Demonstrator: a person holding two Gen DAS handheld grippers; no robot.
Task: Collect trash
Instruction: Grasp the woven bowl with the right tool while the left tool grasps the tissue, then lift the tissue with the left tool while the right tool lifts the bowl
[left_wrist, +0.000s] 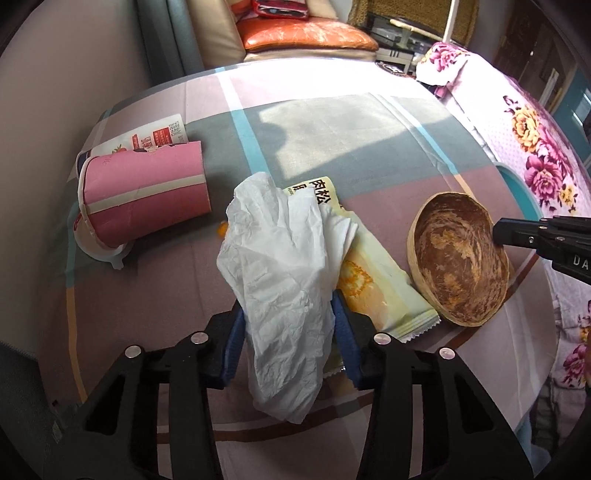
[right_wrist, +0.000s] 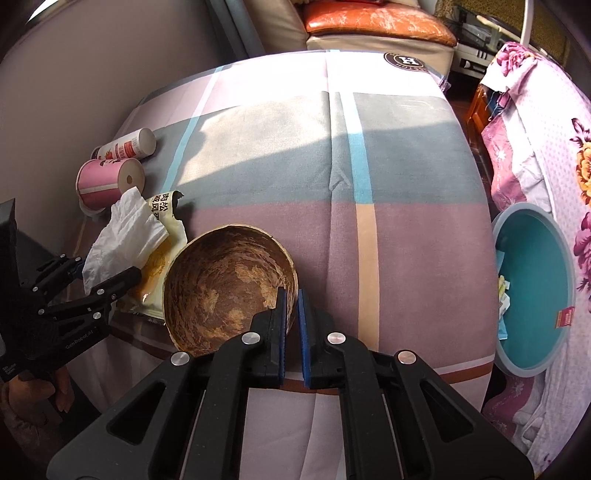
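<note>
My left gripper is shut on a crumpled white tissue, its blue pads pressing it from both sides. The tissue lies partly over a yellow-green snack wrapper. To the right sits a brown coconut-shell bowl. My right gripper is shut on its near right rim, one pad inside and one outside. A pink paper cup lies on its side at the left, with a white and red bottle behind it. A teal bin stands low at the table's right side.
Everything lies on a table under a plaid cloth. The bin holds a few scraps. A floral quilt hangs at the right. An orange-cushioned seat stands beyond the far edge, and a wall runs along the left.
</note>
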